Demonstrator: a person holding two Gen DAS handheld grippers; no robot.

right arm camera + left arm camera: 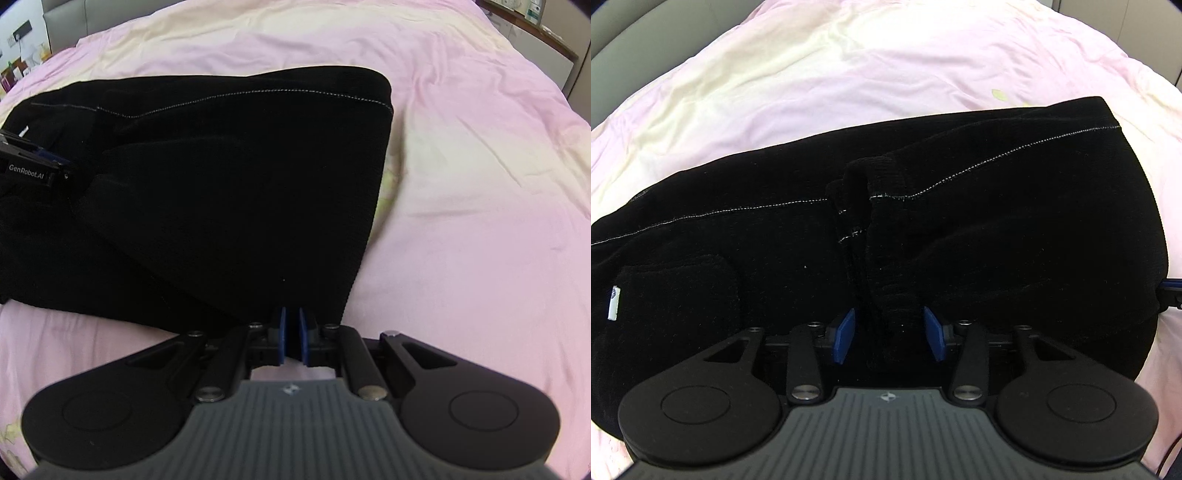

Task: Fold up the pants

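A pink sheet (849, 74) fills both views. Black pants (960, 221) lie folded across the middle of it, grey stitching running left to right. At lower centre, the left gripper (890, 336) straddles a bunched ridge, fingers apart; the right gripper (291, 336) is clamped on the pants' near edge.

Black pants (229, 177) cover the bed's (480, 184) near left part; bare sheet lies open right of them and toward the far edge
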